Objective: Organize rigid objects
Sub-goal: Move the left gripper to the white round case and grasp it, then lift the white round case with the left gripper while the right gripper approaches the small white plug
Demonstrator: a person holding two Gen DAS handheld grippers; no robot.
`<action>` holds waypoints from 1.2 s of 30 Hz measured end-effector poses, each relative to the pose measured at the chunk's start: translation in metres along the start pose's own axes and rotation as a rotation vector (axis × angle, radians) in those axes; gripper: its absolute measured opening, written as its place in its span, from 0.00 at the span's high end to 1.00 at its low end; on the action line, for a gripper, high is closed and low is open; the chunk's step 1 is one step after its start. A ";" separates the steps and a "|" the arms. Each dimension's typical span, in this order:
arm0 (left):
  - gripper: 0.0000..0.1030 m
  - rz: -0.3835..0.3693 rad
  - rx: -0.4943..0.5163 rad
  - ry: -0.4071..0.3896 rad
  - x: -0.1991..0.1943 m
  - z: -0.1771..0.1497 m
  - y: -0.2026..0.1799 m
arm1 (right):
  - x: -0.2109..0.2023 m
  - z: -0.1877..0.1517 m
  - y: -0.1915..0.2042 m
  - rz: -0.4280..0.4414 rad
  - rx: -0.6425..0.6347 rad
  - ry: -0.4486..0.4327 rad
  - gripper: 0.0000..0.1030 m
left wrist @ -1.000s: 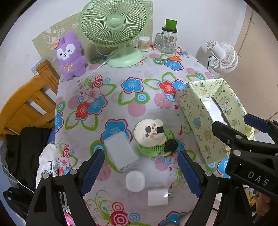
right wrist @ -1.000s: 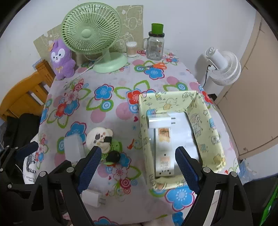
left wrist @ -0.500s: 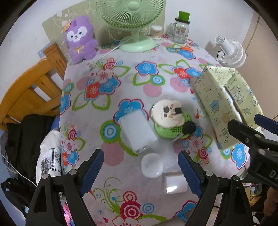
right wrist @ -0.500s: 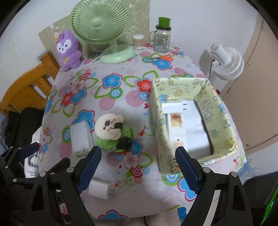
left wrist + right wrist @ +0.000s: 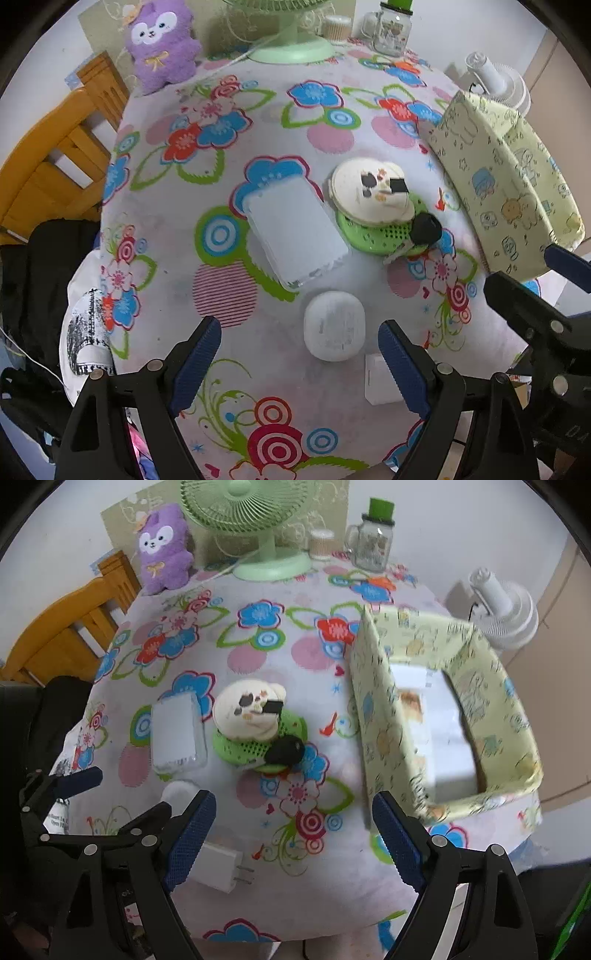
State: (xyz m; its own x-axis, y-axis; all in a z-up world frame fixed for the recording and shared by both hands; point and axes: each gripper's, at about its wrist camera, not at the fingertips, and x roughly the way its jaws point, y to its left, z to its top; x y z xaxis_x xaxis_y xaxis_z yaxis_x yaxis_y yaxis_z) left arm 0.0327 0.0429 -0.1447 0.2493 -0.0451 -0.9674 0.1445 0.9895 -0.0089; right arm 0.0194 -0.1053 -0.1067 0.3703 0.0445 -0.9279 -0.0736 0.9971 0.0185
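Note:
On the flowered tablecloth lie a white power bank (image 5: pixel 295 232) (image 5: pixel 176 734), a small round white case (image 5: pixel 334 335) (image 5: pixel 177 794), a white plug adapter (image 5: pixel 380 380) (image 5: pixel 221 867) and a cream panda-face gadget (image 5: pixel 371 192) (image 5: pixel 247 710) on a green perforated disc (image 5: pixel 380 232) with a black knob (image 5: pixel 286 748). The yellow cartoon-print box (image 5: pixel 506 177) (image 5: pixel 439 720) at the right holds a white power strip (image 5: pixel 436 723). My left gripper (image 5: pixel 299 354) hangs open just above the round case. My right gripper (image 5: pixel 293 830) is open over bare cloth, between the plug and the box.
A green desk fan (image 5: pixel 255 524), a purple plush (image 5: pixel 164 546), a glass mug with green lid (image 5: pixel 373 535) and a small jar stand at the far edge. A wooden chair (image 5: pixel 55 147) and dark clothing are left of the table; a white floor fan (image 5: pixel 498 609) is at the right.
Both grippers have sunk toward the table, so the objects look larger. The left one has closed in over the round case. Jaws are as wide as before.

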 end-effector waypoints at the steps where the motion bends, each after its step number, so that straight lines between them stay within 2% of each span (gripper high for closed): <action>1: 0.14 0.002 0.007 0.005 0.003 -0.001 -0.001 | 0.003 -0.001 -0.001 0.002 0.006 0.011 0.14; 17: 0.14 0.004 0.096 0.061 0.038 -0.001 -0.018 | 0.034 -0.018 -0.015 -0.010 0.084 0.092 0.14; 23: 0.16 0.007 0.132 0.058 0.043 -0.001 -0.024 | 0.038 -0.022 -0.019 -0.019 0.106 0.109 0.14; 29: 0.30 -0.007 0.119 0.073 0.049 0.001 -0.023 | 0.041 -0.022 -0.017 -0.024 0.107 0.113 0.14; 34: 0.36 -0.029 0.114 0.087 0.052 0.000 -0.020 | 0.042 -0.022 -0.014 -0.023 0.108 0.123 0.14; 36: 0.45 -0.034 0.109 0.093 0.052 -0.001 -0.020 | 0.042 -0.021 -0.013 -0.016 0.104 0.129 0.14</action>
State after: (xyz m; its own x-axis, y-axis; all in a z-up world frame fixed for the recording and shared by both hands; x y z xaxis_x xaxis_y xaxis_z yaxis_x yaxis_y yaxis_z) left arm 0.0423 0.0212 -0.1949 0.1539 -0.0602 -0.9863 0.2559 0.9665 -0.0191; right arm 0.0163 -0.1179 -0.1540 0.2483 0.0268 -0.9683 0.0304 0.9989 0.0354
